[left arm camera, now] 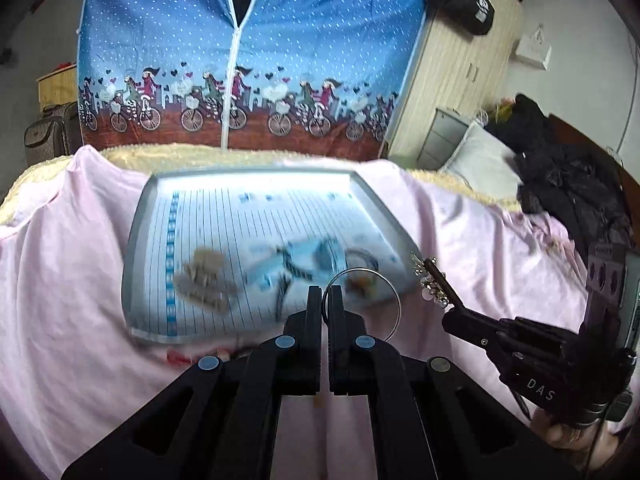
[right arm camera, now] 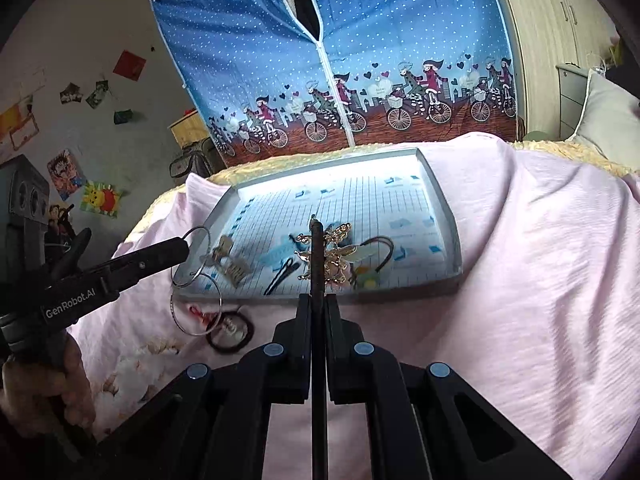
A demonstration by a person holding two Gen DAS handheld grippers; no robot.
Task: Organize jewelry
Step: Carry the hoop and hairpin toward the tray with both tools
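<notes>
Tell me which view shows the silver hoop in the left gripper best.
The right wrist view: the silver hoop shows side-on, sharp, pinched in the left gripper over the tray's corner. The left wrist view shows the same hoop partly hidden behind its own jaws.

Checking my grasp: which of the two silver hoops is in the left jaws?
The upper hoop, over the tray corner; the other hoop shows lower, by the black hair tie.

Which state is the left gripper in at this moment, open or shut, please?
Shut: the left gripper has its fingers pinched on the rim of a thin silver hoop.
</notes>
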